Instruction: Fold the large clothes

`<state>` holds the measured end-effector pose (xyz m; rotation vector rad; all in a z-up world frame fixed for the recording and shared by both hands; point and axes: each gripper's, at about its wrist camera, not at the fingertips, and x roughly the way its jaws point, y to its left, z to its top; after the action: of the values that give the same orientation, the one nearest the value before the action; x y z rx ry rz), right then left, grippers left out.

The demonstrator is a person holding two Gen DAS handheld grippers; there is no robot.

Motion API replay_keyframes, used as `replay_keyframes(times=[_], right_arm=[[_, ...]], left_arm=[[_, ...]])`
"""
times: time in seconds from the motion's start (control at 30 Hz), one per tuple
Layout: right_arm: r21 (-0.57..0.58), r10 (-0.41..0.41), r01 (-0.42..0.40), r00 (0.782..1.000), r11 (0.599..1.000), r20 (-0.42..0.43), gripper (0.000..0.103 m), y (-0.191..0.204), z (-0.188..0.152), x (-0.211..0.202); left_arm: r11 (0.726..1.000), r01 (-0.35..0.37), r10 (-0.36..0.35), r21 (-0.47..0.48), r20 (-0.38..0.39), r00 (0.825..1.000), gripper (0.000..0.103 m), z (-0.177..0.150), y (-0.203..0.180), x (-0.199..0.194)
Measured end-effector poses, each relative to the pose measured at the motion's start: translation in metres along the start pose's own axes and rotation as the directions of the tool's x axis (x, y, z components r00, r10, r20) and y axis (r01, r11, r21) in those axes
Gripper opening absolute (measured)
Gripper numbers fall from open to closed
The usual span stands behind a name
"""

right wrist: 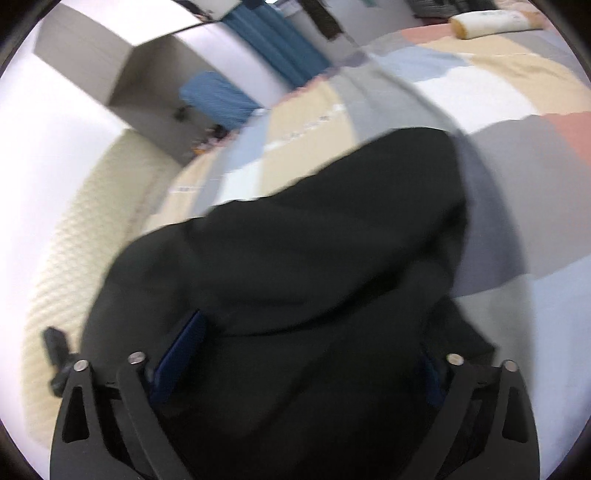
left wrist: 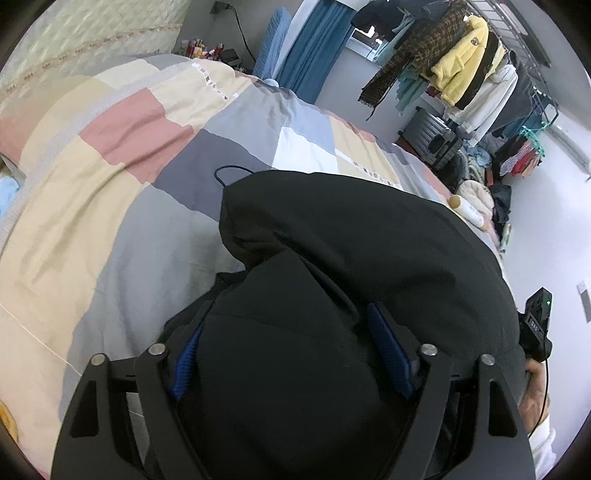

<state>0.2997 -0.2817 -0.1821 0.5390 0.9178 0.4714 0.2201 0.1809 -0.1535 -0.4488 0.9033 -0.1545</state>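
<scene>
A bulky black padded coat (left wrist: 351, 240) lies bunched on a patchwork quilt (left wrist: 110, 221). My left gripper (left wrist: 286, 314) stands wide around a thick fold of it, and the fabric fills the gap against both blue pads (left wrist: 388, 350). In the blurred right wrist view the same coat (right wrist: 295, 240) fills the jaws of my right gripper (right wrist: 314, 332). Its left pad (right wrist: 181, 354) shows beside the cloth, while the right pad is mostly covered. Whether these pads press on the coat is unclear. The right-hand tool (left wrist: 537, 325) and a hand (left wrist: 535, 391) show at the coat's right side.
A cream tube (left wrist: 467, 212) lies near the bed's far edge, also seen as a cream tube (right wrist: 491, 22). A thin black cable (left wrist: 229, 173) loops beyond the coat. A laden clothes rack (left wrist: 461, 66), a grey suitcase (left wrist: 428, 136) and a padded headboard (left wrist: 74, 37) surround the bed.
</scene>
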Motion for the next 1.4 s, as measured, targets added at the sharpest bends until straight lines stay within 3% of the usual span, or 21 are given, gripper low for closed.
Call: replay_keyframes(times=[0.03, 0.1, 0.13, 0.17, 0.2, 0.27, 0.47, 0.6, 0.77, 0.93, 1.07, 1.4], right_arm=[[-0.022, 0.006, -0.006, 1.000, 1.000, 0.000, 0.079, 0.007, -0.001, 0.000], [-0.089, -0.023, 0.024, 1.000, 0.996, 0.018, 0.055, 0.024, -0.003, -0.001], [-0.121, -0.045, 0.049, 0.998, 0.991, 0.037, 0.034, 0.033, -0.004, -0.004], [-0.146, -0.058, 0.065, 0.997, 0.987, 0.058, 0.021, 0.039, -0.005, -0.007], [-0.183, -0.069, 0.085, 0.994, 0.979, 0.090, 0.017, 0.049, -0.006, -0.012], [-0.239, -0.091, 0.127, 0.983, 0.963, 0.157, 0.011, 0.067, -0.007, -0.024], [-0.269, -0.105, 0.207, 0.931, 0.941, 0.350, 0.009, 0.097, -0.007, -0.057], [-0.277, -0.185, 0.307, 0.901, 0.910, 0.391, 0.008, 0.106, 0.002, -0.047], [-0.246, -0.335, 0.407, 0.897, 0.880, 0.288, 0.008, 0.088, 0.012, -0.003], [-0.249, -0.415, 0.454, 0.889, 0.856, 0.194, 0.009, 0.066, 0.005, 0.022], [-0.293, -0.480, 0.506, 0.862, 0.811, 0.160, 0.012, 0.062, -0.012, 0.037], [-0.307, -0.501, 0.507, 0.859, 0.806, 0.102, 0.020, 0.057, -0.037, 0.042]], left_arm=[[1.000, 0.016, -0.016, -0.011, -0.005, 1.000, 0.072, 0.000, 0.001, 0.000], [0.998, 0.051, -0.051, -0.023, -0.012, 0.999, 0.056, -0.002, 0.003, 0.000], [0.998, 0.062, -0.062, -0.025, -0.008, 0.998, 0.051, -0.003, 0.002, -0.002], [0.997, 0.067, -0.067, -0.026, 0.000, 0.998, 0.040, -0.004, 0.001, -0.004], [0.998, 0.064, -0.063, -0.021, 0.015, 0.998, 0.026, -0.005, 0.000, -0.008], [0.999, 0.051, -0.050, -0.014, 0.054, 0.997, 0.015, -0.005, -0.004, -0.018], [1.000, 0.022, -0.021, -0.003, 0.217, 0.976, 0.008, -0.003, -0.007, -0.060], [1.000, -0.010, 0.016, -0.024, 0.252, 0.967, 0.007, 0.002, 0.000, -0.064], [0.992, -0.127, 0.125, 0.001, 0.194, 0.973, 0.007, 0.006, 0.006, -0.036], [0.982, -0.188, 0.185, 0.028, 0.105, 0.977, 0.007, -0.001, 0.010, -0.011], [0.972, -0.228, 0.226, 0.050, 0.052, 0.973, 0.007, -0.010, 0.009, 0.004], [0.968, -0.245, 0.245, 0.061, -0.008, 0.969, 0.007, -0.030, 0.008, 0.009]])
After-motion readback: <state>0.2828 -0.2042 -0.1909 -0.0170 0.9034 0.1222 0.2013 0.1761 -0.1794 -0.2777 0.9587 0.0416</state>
